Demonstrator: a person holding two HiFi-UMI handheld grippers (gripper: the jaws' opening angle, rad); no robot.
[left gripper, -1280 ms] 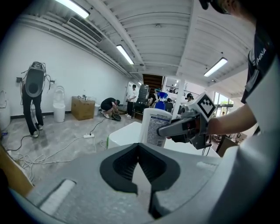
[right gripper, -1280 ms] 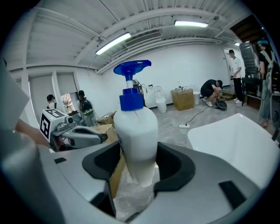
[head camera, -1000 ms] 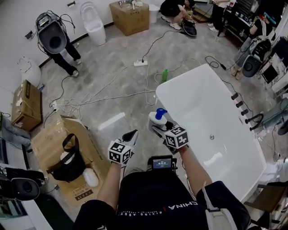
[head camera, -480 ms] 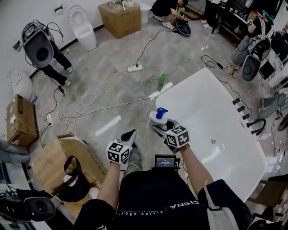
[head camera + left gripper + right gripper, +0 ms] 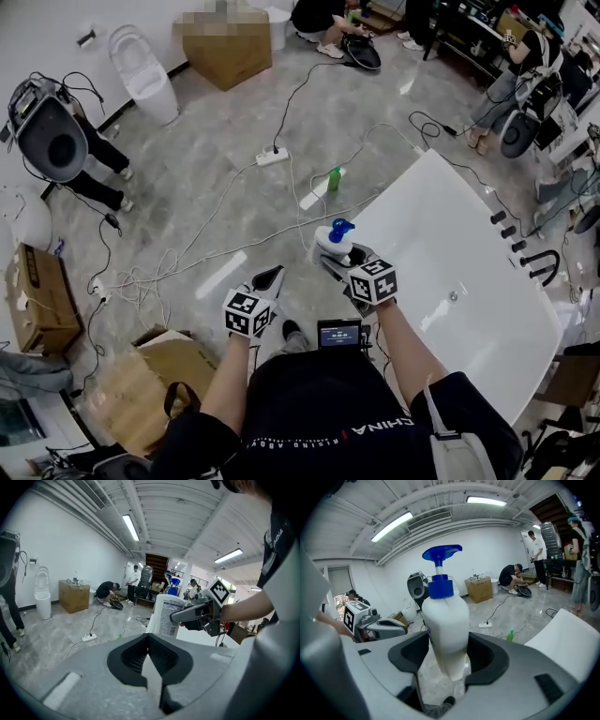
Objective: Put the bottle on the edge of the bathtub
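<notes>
Bottle [image 5: 334,240], white with a blue pump, is standing upright in the right tongs [image 5: 339,259], whose pads are pressing its sides, at the bathtub [image 5: 441,225] corner's nine o'clock. Left tongs [image 5: 269,283] are hanging pinched together, empty, at its eight o'clock.

Grey marbled floor [image 5: 202,192], white wall [image 5: 56,23]. A power strip [image 5: 272,157] lies mid-floor with cables [image 5: 202,230] trailing from it. A toilet [image 5: 142,73] stands at the wall, left beyond the strip. A brown box [image 5: 230,56] is straight beyond. Ceiling tube lights [image 5: 131,527] are lit.
</notes>
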